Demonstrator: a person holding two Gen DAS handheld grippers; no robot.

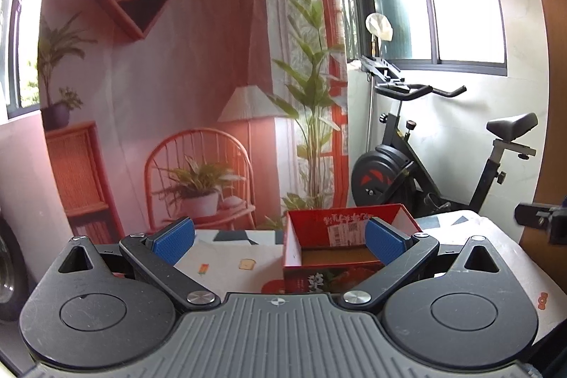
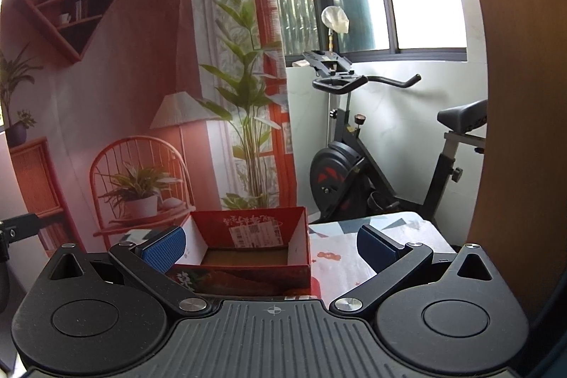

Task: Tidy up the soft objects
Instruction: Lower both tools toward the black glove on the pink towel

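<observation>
We hold two black handheld grippers with blue ribbed finger pads side by side above a table covered in a pale cloth printed with small shapes (image 1: pixel 226 257), facing a wall hanging that pictures a pink room with a wicker chair and potted plants (image 1: pixel 198 137). The left gripper (image 1: pixel 280 238) has its jaws spread wide apart with nothing between them, and the right gripper (image 2: pixel 271 245) stands the same way, wide and empty. The one task item we can see is an open red cardboard box with a white shipping label stuck to its inner wall (image 1: pixel 349 236), resting on the table just ahead of both tools; its brown floor looks bare. No soft objects appear in either view, so we judge that the sorting has not begun or is between items, and that the next move calls for turning the grippers to find a soft thing, closing gently on it and carrying it to the box. The left view shows the box to the right of centre, part of the other tool at its far right edge (image 1: pixel 542 218), and a toast print on the cloth. The right view shows the box left of centre and more of the bare cloth to its right, with a black exercise bike (image 2: pixel 372 165) beyond
</observation>
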